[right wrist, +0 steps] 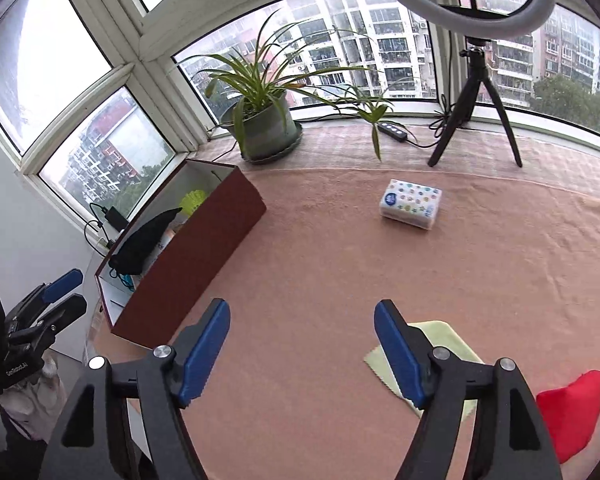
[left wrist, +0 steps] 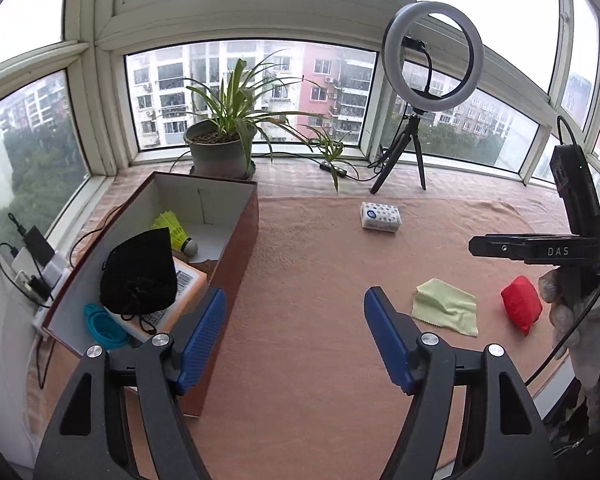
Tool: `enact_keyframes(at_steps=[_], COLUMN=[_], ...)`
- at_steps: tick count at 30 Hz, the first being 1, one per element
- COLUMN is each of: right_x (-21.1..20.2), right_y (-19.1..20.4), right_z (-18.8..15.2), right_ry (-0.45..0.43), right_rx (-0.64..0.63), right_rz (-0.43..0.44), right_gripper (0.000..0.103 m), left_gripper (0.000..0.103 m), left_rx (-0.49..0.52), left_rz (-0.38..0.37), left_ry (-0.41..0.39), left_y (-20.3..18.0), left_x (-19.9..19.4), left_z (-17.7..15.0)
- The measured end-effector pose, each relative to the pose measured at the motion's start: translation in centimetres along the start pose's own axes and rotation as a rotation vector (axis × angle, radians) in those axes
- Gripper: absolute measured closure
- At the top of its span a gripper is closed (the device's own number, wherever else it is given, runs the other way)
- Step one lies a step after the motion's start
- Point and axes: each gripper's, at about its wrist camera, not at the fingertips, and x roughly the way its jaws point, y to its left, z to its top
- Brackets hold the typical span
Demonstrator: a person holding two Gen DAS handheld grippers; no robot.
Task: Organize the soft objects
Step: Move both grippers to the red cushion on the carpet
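A brown box (left wrist: 236,248) stands at the left of the pink towel. In it lie a black drawstring pouch (left wrist: 140,276), a yellow shuttlecock (left wrist: 172,226), an orange pack and a teal item. On the towel lie a tissue pack (left wrist: 381,217), a pale green cloth (left wrist: 446,306) and a red soft bag (left wrist: 521,304). My left gripper (left wrist: 294,340) is open and empty, beside the box's near corner. My right gripper (right wrist: 302,350) is open and empty above the towel, its right finger over the green cloth (right wrist: 452,344). The red bag (right wrist: 572,412) lies at the right.
A potted plant (left wrist: 220,148) and a ring light on a tripod (left wrist: 432,60) stand along the window sill with cables and a controller. Chargers and a power strip (left wrist: 32,268) lie left of the box. The right gripper's body (left wrist: 540,248) shows in the left wrist view.
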Motion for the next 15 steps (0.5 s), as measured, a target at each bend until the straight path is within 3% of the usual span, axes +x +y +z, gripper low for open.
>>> enact_keyframes(at_steps=[3, 15], right_x=[-2.0, -7.2], right_y=[-3.9, -18.6], right_z=[-1.0, -5.3], right_ry=[0.003, 0.07], right_rx=[0.011, 0.079], right_rz=[-0.028, -0.139], right_gripper=[0.031, 0.031], left_gripper=[0.031, 0.031], left_rx=[0.011, 0.025], left_rz=[0.027, -0.008], left_ry=[0.016, 0.109], left_y=[-3.5, -14.9], left_x=[0.8, 5.0], left_z=[-0.2, -1.5])
